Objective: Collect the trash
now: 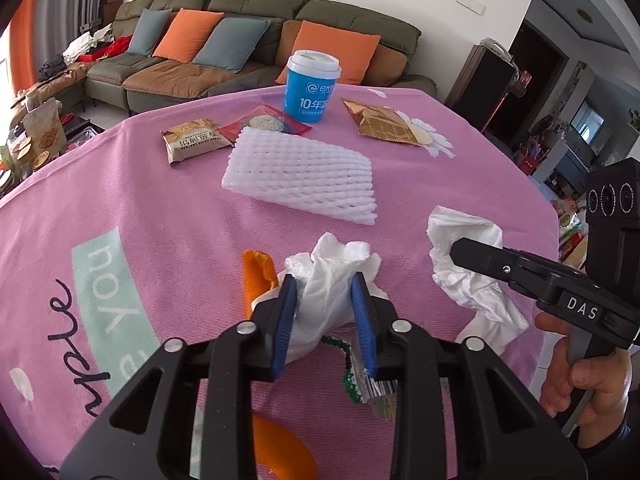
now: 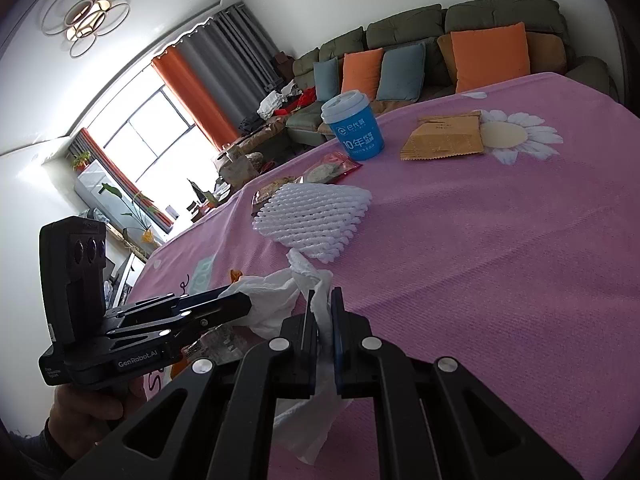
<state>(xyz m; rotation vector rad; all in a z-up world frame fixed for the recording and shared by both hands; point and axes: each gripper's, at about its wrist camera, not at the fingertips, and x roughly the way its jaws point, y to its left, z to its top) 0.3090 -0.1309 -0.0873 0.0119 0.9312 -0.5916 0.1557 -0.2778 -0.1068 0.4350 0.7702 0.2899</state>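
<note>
Left gripper (image 1: pixel 326 286) clamped on a crumpled white tissue (image 1: pixel 328 276), blue pads pressed into both sides, low over the near part of the pink tablecloth (image 1: pixel 440 176). Right gripper (image 2: pixel 322 300) pinched tight on a second white tissue (image 2: pixel 316 280), jaws nearly together with only thin paper between. Seen from the left wrist, that second tissue (image 1: pixel 468 264) lay just right of the first, partly draped on the cloth. Just left of the left gripper, a strip of orange peel (image 1: pixel 258 276); beneath it, a green-edged wrapper (image 1: pixel 360 376). Farther off, mid-table, a white foam fruit net (image 1: pixel 304 176). Beyond that, a biscuit packet (image 1: pixel 192 140) at far left, a red snack wrapper (image 1: pixel 268 122), a blue paper cup (image 1: pixel 310 88) standing upright, and a gold wrapper (image 1: pixel 380 120) at far right.
</note>
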